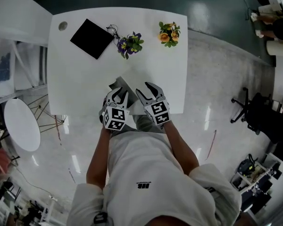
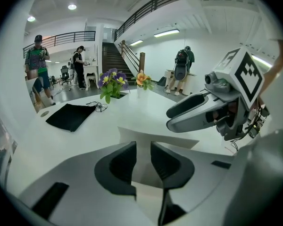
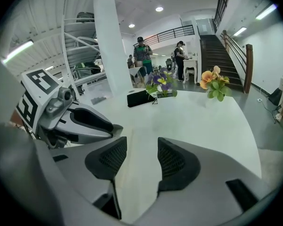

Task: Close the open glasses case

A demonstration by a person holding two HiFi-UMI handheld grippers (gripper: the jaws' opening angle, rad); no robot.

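Note:
The glasses case (image 1: 119,84), grey and white, lies open near the front edge of the white table (image 1: 75,84); both grippers hide most of it. My left gripper (image 1: 119,94) is right over it. In the left gripper view its jaws (image 2: 143,157) stand close together with a white flap of the case (image 2: 151,136) running down between the pads. My right gripper (image 1: 148,91) sits just to the right with its tips at the case's right side. Its jaws (image 3: 142,159) are apart, with only pale surface between them. The right gripper (image 2: 198,109) also shows in the left gripper view.
At the back of the table lie a black pouch (image 1: 91,38), a purple flower bunch (image 1: 129,44) and an orange one (image 1: 169,33). The table's front edge (image 1: 177,113) is just behind the grippers. A round white table (image 1: 21,125) stands to the left, an office chair (image 1: 254,109) to the right.

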